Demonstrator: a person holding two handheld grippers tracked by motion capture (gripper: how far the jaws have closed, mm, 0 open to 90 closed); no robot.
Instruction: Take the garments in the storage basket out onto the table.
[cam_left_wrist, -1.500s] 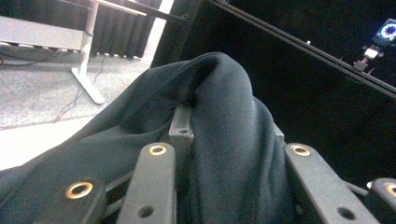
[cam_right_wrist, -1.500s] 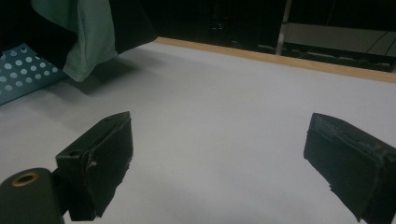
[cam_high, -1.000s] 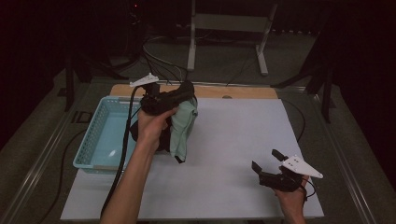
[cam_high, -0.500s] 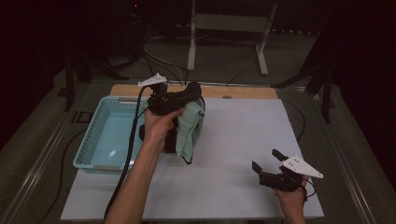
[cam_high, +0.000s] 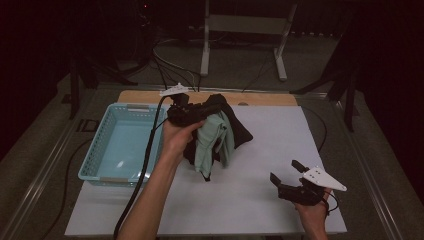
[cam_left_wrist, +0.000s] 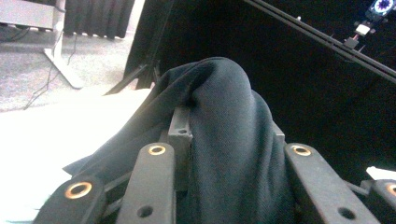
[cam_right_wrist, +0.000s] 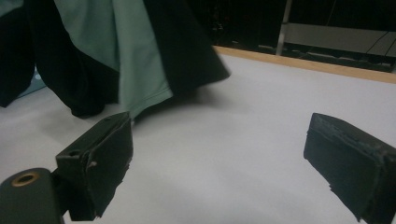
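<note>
Your left gripper (cam_high: 212, 107) was clamped on one black-and-mint-green fabric garment (cam_high: 215, 137); in the left gripper view the black cloth (cam_left_wrist: 224, 140) was bunched between and over both jaws. You held the garment up above the white table sheet (cam_high: 260, 205). It hung from the jaws, one mint panel in front, black folds on each side, lower end at or just above the sheet; I couldn't tell if it touched. One black cable (cam_high: 145, 165) trailed from that gripper along your forearm.

One light blue plastic mesh basket (cam_high: 92, 165) sat just beside the garment, on your left, nothing in it that I could see.

Your right gripper (cam_high: 285, 175) was well apart near the sheet's near right corner, both jaws spread wide, nothing between them. Its view looked across bare sheet to the garment's hanging hem (cam_right_wrist: 140, 60).
</note>
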